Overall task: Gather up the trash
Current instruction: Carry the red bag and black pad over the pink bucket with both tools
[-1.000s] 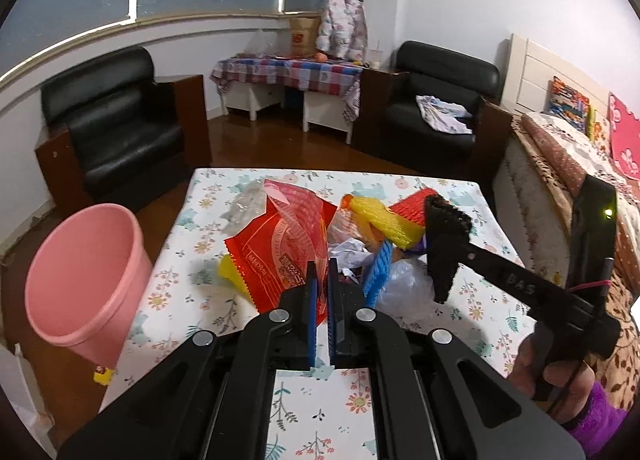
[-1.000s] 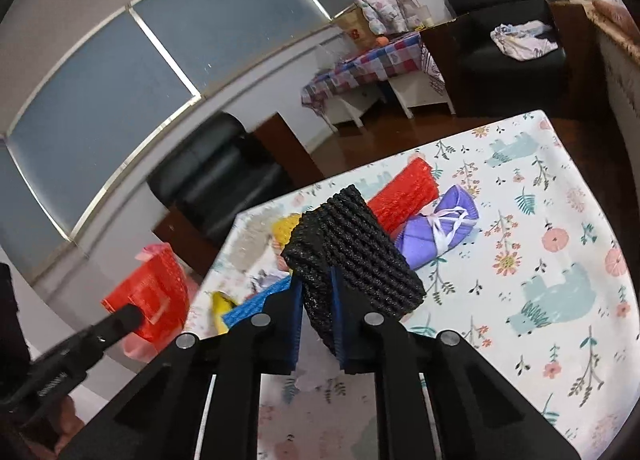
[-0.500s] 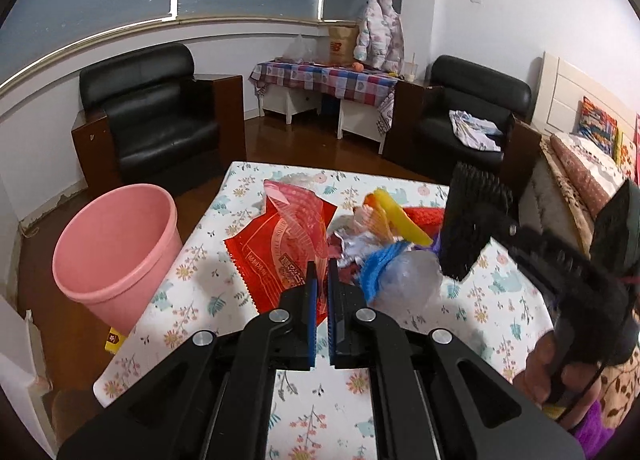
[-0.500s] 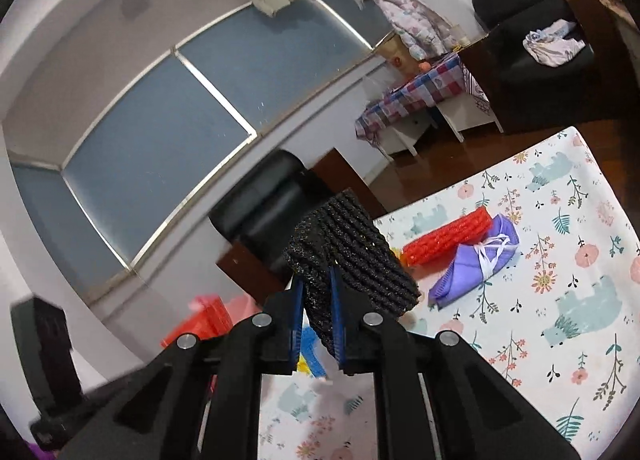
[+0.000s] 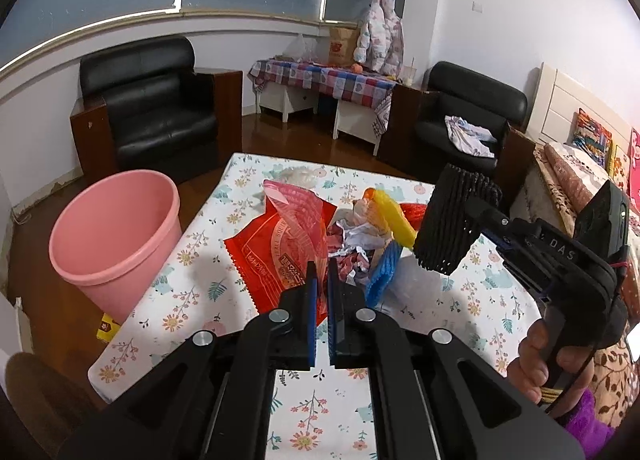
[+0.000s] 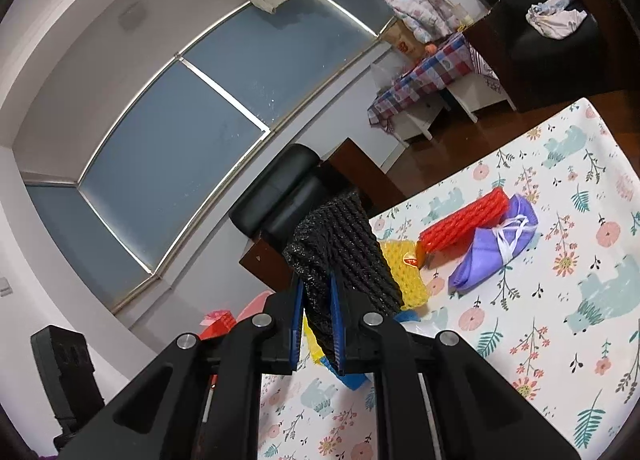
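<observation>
Carrying trash to the bin, two items in hand
- Right hand-held gripper [image 6: 316, 324]: closed on a black foam net [image 6: 344, 256], lifted off the tabletop [image 5: 476, 296]; held above the trash pile in the left wrist view
- Left hand-held gripper [image 5: 320, 288]: fingers narrow, pinching the edge of a red snack wrapper [image 5: 276, 248]; most of it seems to lie on the tabletop
- Pink bin [image 5: 114, 236]: on the floor, just beside the tabletop's left edge, mouth open
- Left on the tabletop: yellow net [image 5: 390, 220], blue net [image 5: 384, 270], crumpled paper [image 5: 356, 240], red net [image 6: 464, 224], purple cloth [image 6: 492, 248]
- Handling advice: swing each item fully over the bin's rim before opening; nets are light and springy, so release low; lift the wrapper clear so it drags nothing along
- Writing: "DAS" on the right gripper body; wrapper print partly legible, perhaps "THREE SQUIRRELS", uncertain
</observation>
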The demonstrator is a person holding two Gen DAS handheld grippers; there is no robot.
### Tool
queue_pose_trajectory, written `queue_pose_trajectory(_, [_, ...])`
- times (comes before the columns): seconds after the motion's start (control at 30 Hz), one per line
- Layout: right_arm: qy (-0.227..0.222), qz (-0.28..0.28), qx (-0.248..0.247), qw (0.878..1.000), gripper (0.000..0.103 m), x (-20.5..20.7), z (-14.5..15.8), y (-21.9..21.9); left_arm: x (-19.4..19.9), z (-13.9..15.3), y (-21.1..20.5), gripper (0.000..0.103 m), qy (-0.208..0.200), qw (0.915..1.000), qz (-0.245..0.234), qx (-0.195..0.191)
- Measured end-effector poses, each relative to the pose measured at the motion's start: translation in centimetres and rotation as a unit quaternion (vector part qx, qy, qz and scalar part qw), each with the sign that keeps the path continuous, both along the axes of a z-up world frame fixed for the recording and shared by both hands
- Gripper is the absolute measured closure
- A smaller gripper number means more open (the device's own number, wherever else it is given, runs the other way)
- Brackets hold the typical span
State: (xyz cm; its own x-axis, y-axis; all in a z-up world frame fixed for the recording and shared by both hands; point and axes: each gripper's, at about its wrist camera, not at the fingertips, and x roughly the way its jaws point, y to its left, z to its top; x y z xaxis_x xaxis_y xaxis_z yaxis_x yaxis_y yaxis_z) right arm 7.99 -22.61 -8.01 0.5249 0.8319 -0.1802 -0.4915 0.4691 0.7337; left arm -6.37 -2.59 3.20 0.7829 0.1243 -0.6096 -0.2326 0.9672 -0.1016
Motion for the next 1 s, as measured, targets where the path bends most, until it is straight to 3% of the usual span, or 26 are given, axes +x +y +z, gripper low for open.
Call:
queue_pose_trajectory(0.2, [-0.004,0.002,-0.026,1.000,0.091,0.0,-0.2,1.0,0.9,-1.1,0.4,0.099,-0.001,0.9994,-0.034,0.007])
queue_pose_trajectory(0.37, [-0.027,-0.033,-0.125,0.991,0.091,-1.0,0.5,2.8,1.1,-1.4,2.4,0.099,-0.013,0.9985,-0.053,0.002])
queue_pose_trajectory(0.57, [-0.052,-0.019,-0.162,0.985,0.091,-2.8,4.1,6.3,1.6,-0.1,5.9,0.099,-0.045,0.9975,-0.051,-0.021])
queue_pose_trajectory(0.7, [-0.082,0.016,-0.163,0.983,0.091,-3.5,7.5,10.4,1.7,1.2,9.3,0.099,-0.069,0.9960,-0.038,-0.042])
queue_pose_trajectory(1.0, [-0.073,0.135,-0.152,0.976,0.091,-1.6,10.7,22.7,-0.9,2.7,17.3,0.099,-0.088,0.9950,0.046,-0.008])
